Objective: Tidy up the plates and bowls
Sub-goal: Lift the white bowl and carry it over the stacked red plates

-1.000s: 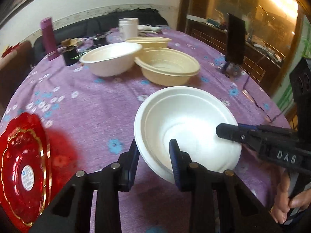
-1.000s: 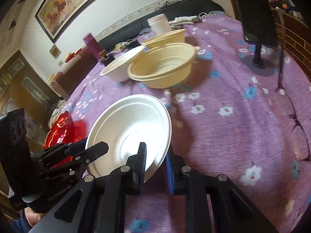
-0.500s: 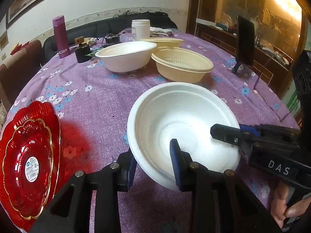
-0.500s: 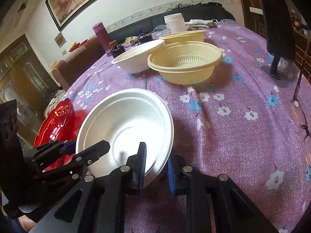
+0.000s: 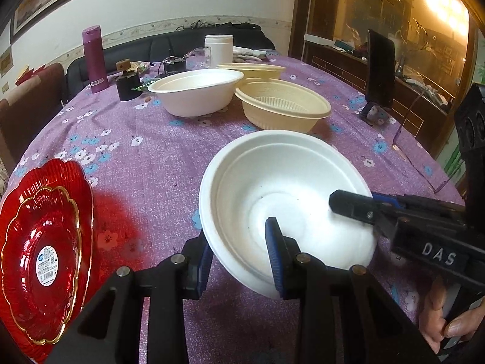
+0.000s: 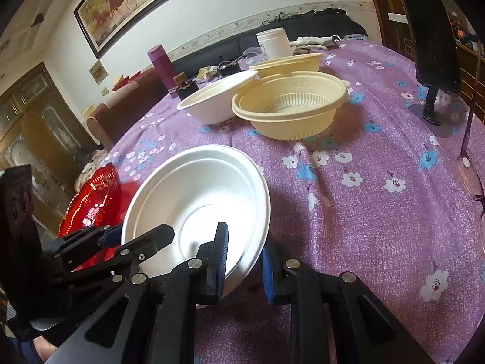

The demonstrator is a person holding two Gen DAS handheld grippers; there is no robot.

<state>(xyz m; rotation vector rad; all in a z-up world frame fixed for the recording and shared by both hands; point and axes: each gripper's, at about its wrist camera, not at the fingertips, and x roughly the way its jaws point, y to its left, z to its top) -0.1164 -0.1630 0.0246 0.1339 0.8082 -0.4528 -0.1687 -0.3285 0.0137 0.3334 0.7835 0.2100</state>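
Note:
A white foam bowl [image 5: 282,194] [image 6: 197,206] is held between both grippers over the purple flowered tablecloth [image 5: 145,157], tipped a little toward me. My left gripper [image 5: 239,261] [image 6: 136,236] is shut on its near-left rim, one pad inside and one outside. My right gripper [image 6: 244,267] [image 5: 354,209] is shut on its right rim in the same way. Two stacked red glass plates [image 5: 45,248] [image 6: 94,200] lie at the left edge. Farther back stand another white bowl [image 5: 197,91] [image 6: 215,103], a yellow ribbed bowl [image 5: 282,106] [image 6: 291,106] and a second yellow bowl [image 5: 251,69] [image 6: 288,60].
At the table's far side stand a purple flask [image 5: 94,57], a white jar [image 5: 219,48] and a small black pot [image 5: 127,82]. A phone on a stand [image 5: 380,69] and spectacles [image 6: 473,166] sit at the right. A hand [image 5: 439,324] grips the right tool.
Both grippers keep their pinch on the white bowl's rim. The views have swung up and levelled a little, so the far bowls and wall show more. Nothing was let go.

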